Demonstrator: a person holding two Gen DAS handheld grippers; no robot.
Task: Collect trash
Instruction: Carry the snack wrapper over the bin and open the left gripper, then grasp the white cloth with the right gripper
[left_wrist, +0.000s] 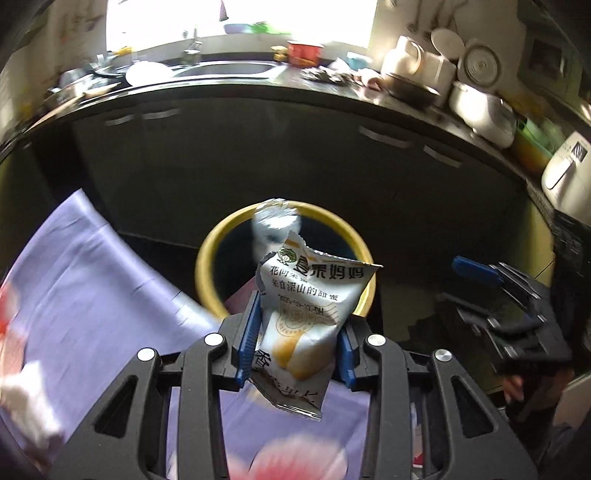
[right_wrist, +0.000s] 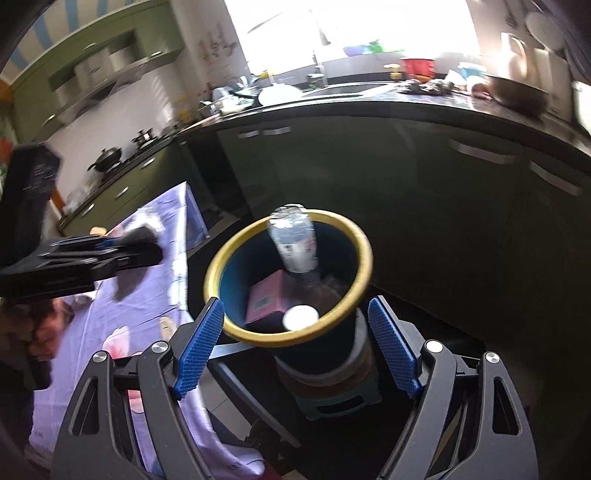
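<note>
My left gripper (left_wrist: 299, 325) is shut on a torn white snack wrapper (left_wrist: 306, 306) with yellow print, held up in front of the yellow-rimmed trash bin (left_wrist: 210, 266). The bin (right_wrist: 218, 258) is dark blue inside and holds a clear plastic bottle (right_wrist: 295, 240), a pink box (right_wrist: 264, 299) and a white lid (right_wrist: 301, 317). My right gripper (right_wrist: 297, 343) stands open with nothing between its blue pads, the bin just ahead of it. The right gripper (left_wrist: 491, 280) shows at the right of the left wrist view, and the left gripper (right_wrist: 122, 247) at the left of the right wrist view.
A table with a lilac flowered cloth (left_wrist: 92, 295) lies left of the bin (right_wrist: 147, 306). Behind runs a dark kitchen counter (left_wrist: 258, 92) with a sink, pots, a kettle and a rice cooker (left_wrist: 484, 114). The bin rests on a small stool (right_wrist: 343, 402).
</note>
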